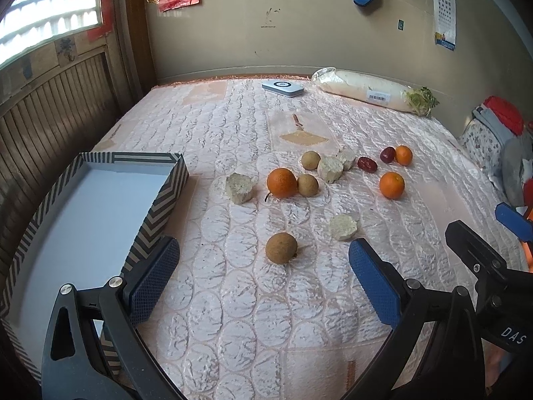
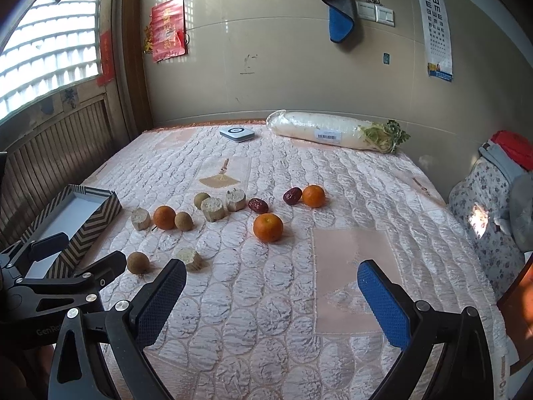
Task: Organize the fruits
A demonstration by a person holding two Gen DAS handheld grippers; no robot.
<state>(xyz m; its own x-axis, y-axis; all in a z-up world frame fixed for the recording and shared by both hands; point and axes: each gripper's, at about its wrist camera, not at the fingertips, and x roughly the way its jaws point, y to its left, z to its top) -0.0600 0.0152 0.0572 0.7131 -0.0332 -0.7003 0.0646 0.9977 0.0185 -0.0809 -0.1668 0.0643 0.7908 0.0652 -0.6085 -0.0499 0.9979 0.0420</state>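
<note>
I read "DAS" on the right gripper point(image 1: 513, 335), "GenRo" on the left gripper point(image 2: 50, 330), "E" atop the eye chart point(image 2: 438, 26).

The bed wears a glossy, quilted pale-pink satin cover point(image 1: 233, 300). The chevron-striped box point(image 1: 160, 193) looks like matt cardboard. The round orange fruits point(image 1: 281, 182) have shiny, finely dimpled skin; the brown round fruits point(image 1: 280, 247) look dull and rough. The left tool point(image 1: 263, 281) carries textured blue rubbery pads point(image 1: 373, 276) on black plastic.
</note>
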